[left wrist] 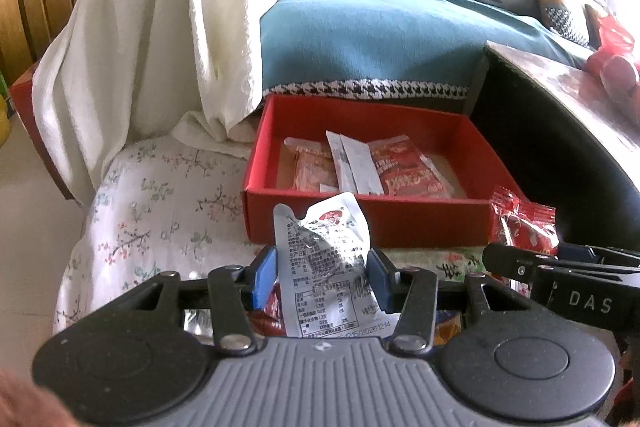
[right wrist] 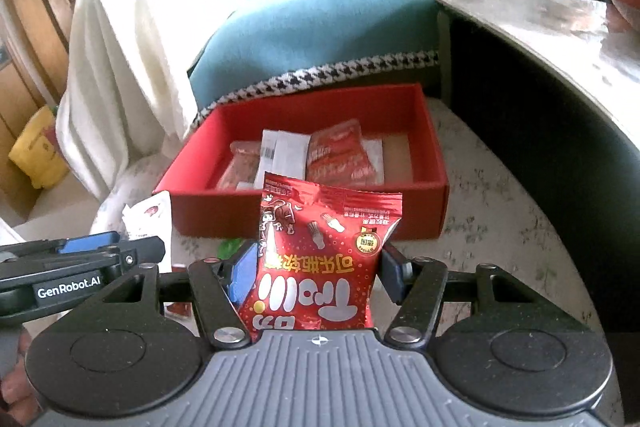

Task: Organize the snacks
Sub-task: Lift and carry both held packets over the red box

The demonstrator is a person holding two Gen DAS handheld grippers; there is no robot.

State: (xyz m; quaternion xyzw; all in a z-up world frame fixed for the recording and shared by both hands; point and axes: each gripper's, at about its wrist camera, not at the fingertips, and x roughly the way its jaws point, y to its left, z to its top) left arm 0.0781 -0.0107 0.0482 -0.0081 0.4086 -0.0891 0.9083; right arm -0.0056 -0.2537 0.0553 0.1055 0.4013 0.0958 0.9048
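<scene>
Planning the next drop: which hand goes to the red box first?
Probably right: its red packet is gripped, with the red box straight ahead. The left's white packet sits further left.

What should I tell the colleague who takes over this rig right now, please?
Left gripper: shut on a white snack packet, held short of the red box.
Right gripper: shut on a red candy packet, also short of the box's near wall.
Red box sits open on the floral cloth in front of the sofa; several packets already lie inside, with bare floor at its right end.
Done: some snacks boxed, two more picked up.
Left: carry both over the wall, release, then look for stray snacks nearby.
</scene>
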